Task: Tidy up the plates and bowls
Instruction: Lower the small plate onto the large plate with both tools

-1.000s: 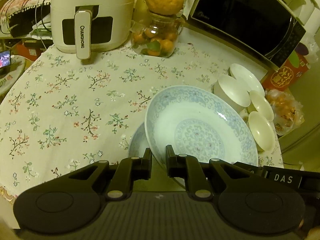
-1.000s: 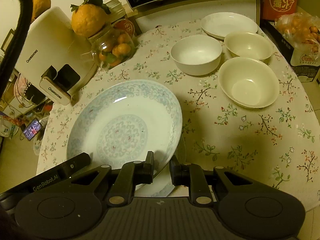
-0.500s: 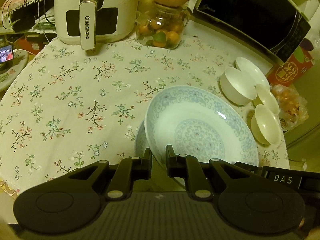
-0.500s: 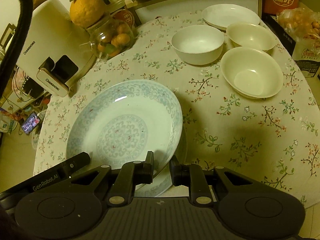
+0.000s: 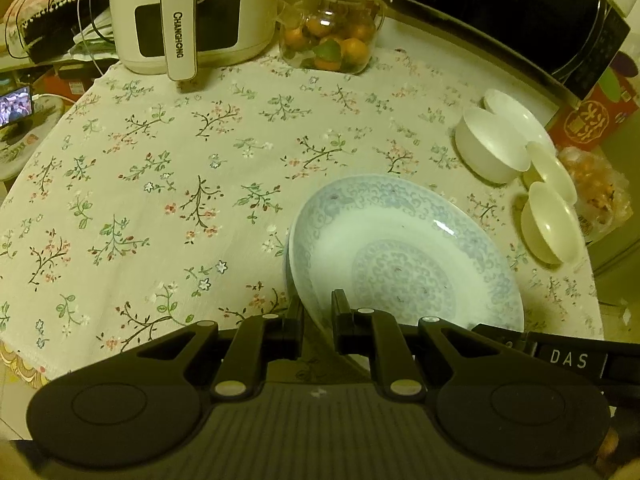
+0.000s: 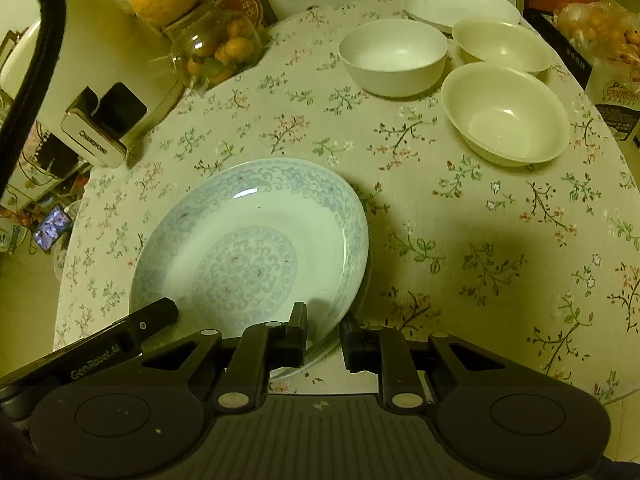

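Gripping one blue-patterned plate (image 5: 404, 256) by opposite rims, the left tongs (image 5: 318, 312) and right tongs (image 6: 323, 326) each pinch its edge above the floral tabletop (image 6: 480, 240); a second plate's rim (image 6: 362, 292) shows beneath; at two o'clock sit three white bowls (image 6: 394, 56) and one white plate (image 6: 460, 6).

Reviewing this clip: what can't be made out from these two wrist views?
- Plate under the blue patterned plate: the upper plate covers it in both views, only a rim sliver shows.
- Where the left gripper and right gripper pinch the rim: their own black bodies hide the near edge.
- Microwave: cut off by the left view's top edge.
- Bagged food: cropped and too blurred to identify.
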`<act>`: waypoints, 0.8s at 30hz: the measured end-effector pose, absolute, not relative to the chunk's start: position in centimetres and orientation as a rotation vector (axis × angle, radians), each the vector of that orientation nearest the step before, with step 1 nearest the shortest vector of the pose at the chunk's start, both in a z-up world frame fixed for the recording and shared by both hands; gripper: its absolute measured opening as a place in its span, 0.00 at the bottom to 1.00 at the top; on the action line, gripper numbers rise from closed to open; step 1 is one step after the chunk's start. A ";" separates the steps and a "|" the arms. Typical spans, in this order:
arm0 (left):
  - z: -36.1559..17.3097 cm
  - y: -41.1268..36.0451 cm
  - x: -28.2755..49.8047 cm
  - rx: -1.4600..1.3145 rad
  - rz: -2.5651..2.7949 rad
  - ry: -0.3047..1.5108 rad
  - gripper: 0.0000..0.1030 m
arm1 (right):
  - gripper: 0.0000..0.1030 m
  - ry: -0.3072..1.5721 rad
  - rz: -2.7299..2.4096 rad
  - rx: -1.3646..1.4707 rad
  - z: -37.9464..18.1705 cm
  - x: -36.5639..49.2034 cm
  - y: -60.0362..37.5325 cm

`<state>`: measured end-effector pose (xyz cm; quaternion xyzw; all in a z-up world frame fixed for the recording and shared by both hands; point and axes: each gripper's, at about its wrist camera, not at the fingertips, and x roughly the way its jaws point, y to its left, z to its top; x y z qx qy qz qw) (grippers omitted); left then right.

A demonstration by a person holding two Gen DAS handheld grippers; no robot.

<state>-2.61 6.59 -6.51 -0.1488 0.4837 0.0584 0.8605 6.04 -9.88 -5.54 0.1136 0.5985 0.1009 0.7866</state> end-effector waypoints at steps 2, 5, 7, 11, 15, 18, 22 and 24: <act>-6.5 6.5 -2.6 -0.304 0.126 1.015 0.11 | 0.18 1.297 0.215 0.244 -5.7 6.0 -9.8; -6.6 6.3 -2.5 -0.288 0.128 1.013 0.11 | 0.18 1.300 0.214 0.243 -5.8 5.9 -9.7; -6.8 6.2 -2.4 -0.283 0.130 1.015 0.11 | 0.18 1.302 0.212 0.242 -5.9 6.0 -9.6; -7.0 5.9 -2.3 -0.265 0.137 1.015 0.12 | 0.18 1.307 0.205 0.238 -6.0 6.1 -9.6; -7.0 5.6 -2.3 -0.254 0.141 1.011 0.12 | 0.18 1.302 0.198 0.232 -6.0 6.1 -9.4; -7.0 5.5 -2.3 -0.238 0.145 1.008 0.12 | 0.18 1.299 0.193 0.214 -6.1 6.1 -9.3; -7.0 5.5 -2.3 -0.229 0.148 1.005 0.12 | 0.18 1.291 0.195 0.194 -6.1 6.1 -9.2; -7.0 5.3 -2.4 -0.218 0.152 1.002 0.12 | 0.18 1.288 0.195 0.185 -6.1 6.2 -9.2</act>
